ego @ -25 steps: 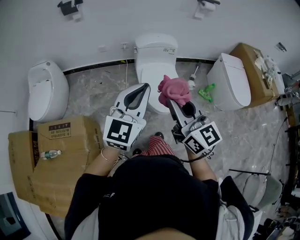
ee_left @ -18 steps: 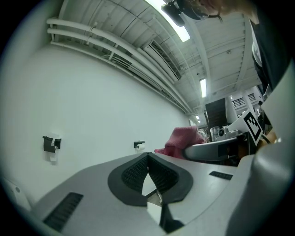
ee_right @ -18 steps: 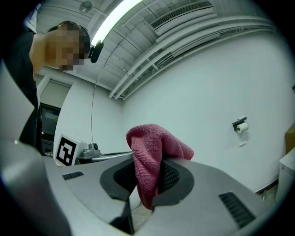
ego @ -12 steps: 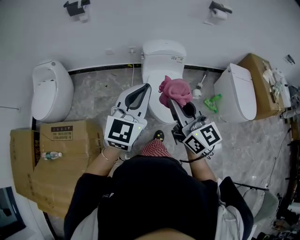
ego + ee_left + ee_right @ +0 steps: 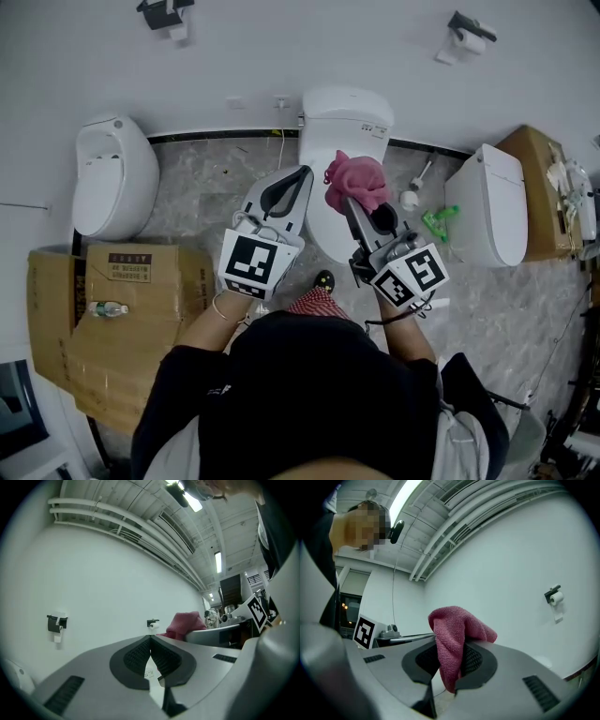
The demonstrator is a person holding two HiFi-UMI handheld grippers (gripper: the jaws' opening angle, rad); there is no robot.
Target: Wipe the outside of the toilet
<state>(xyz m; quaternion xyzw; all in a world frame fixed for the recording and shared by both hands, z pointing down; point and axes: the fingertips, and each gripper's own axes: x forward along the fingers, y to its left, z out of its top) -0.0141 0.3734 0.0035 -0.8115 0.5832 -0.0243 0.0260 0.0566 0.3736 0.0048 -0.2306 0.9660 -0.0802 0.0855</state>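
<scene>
At the far left of the head view, a second white toilet point(image 5: 103, 178) is set against the wall. Below it, a cardboard box point(image 5: 141, 337) is placed on the veined grey floor point(image 5: 202, 187), and a plastic bottle point(image 5: 107, 308) is laid on top of the box.

The left gripper point(image 5: 304, 174) is held over the floor, just beside the left edge of the toilet point(image 5: 347, 117). In the left gripper view its jaws are pressed together at the tips, and nothing is clamped between them.

The toilet is located at centre, with its tank against the wall. Its bowl is partly covered by both grippers.

The right gripper point(image 5: 349, 202) is clenched on a pink cloth point(image 5: 356, 180). In the right gripper view the cloth is pinched between the two pads and folded over the top of the jaws. In the head view the cloth is seen over the toilet lid. Whether it touches the lid cannot be determined.

Further right, a toilet brush point(image 5: 412, 192) and a green object point(image 5: 439, 223) are located on the floor. A third toilet point(image 5: 497, 216) is positioned beside them, with another cardboard box point(image 5: 539, 178) at the far right.
</scene>
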